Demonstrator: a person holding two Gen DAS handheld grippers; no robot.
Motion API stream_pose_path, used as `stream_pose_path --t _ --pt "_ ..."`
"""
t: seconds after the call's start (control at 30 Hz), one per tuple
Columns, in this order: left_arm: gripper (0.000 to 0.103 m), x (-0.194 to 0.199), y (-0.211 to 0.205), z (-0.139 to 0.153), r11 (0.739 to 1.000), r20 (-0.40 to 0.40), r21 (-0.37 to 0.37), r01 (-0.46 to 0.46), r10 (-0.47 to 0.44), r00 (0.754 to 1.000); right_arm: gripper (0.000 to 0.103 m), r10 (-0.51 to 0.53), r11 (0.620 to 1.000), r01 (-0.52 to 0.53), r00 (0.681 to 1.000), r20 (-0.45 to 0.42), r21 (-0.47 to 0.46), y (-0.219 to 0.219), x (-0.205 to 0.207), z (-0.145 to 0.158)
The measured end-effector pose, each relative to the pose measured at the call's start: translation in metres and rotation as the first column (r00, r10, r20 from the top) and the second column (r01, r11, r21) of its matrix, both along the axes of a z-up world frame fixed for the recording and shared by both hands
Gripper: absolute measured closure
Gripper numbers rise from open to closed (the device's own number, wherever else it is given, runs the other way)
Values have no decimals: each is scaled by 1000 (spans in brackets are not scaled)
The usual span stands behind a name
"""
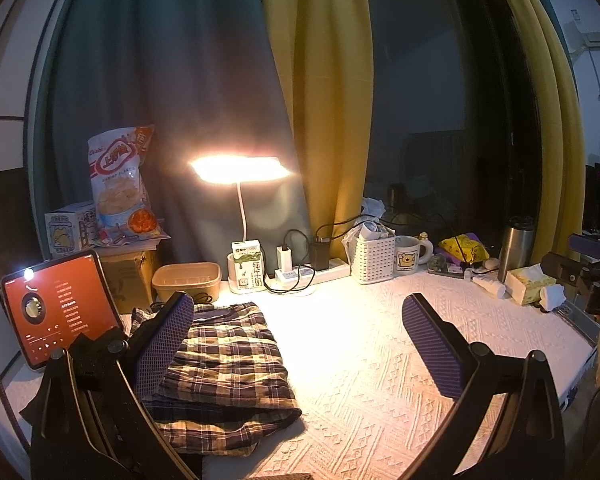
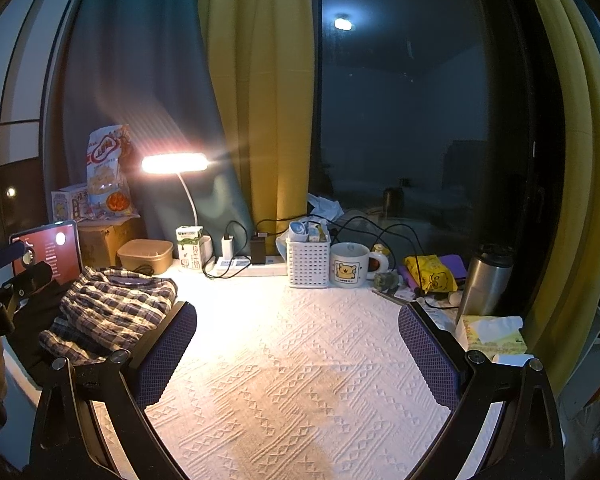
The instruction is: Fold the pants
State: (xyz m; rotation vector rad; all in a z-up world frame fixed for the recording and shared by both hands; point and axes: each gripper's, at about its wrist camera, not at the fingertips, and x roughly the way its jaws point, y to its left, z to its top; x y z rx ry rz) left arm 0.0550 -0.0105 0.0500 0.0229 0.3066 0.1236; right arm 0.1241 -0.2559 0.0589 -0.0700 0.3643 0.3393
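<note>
Pants: plaid pants (image 1: 228, 364) lie folded in a flat stack at the left of the table (image 1: 380, 360), on its white textured cloth; just in front of the tablet (image 1: 60, 308)
Left gripper: left gripper (image 1: 296, 344) spread wide, nothing between its purple pads; the left finger (image 1: 164, 344) overlaps the pants in this view, contact cannot be told
Right gripper: right gripper (image 2: 298, 354) spread wide above bare cloth, holding nothing; the pants sit just beyond its left finger (image 2: 164, 356)
Left view only: the folded stack seen near and whole, down to its near hem; the right gripper's body at the far right edge
Right view only: a ceiling light mirrored in the dark window (image 2: 400, 120); the left gripper's body at the far left, beside the pants
Open room: middle and right of the cloth lie bare; the back edge is lined by lamp (image 1: 240, 170), power strip (image 1: 312, 272), white basket (image 1: 374, 260), mug (image 1: 410, 256), steel flask (image 1: 514, 248), tissue box (image 1: 528, 284)
Writing: snack bag (image 1: 120, 188) reads "Oishi" and "SHRIMP FLAKES"; milk carton (image 1: 249, 266) carries Chinese characters; tablet text too small to read
</note>
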Motion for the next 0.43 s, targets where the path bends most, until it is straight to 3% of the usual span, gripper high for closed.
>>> stream_pose_path --t 0.43 --pt "0 4 -1 -3 1000 -2 -2 7 -7 1000 1 4 1000 -4 1000 -9 -14 0 2 -6"
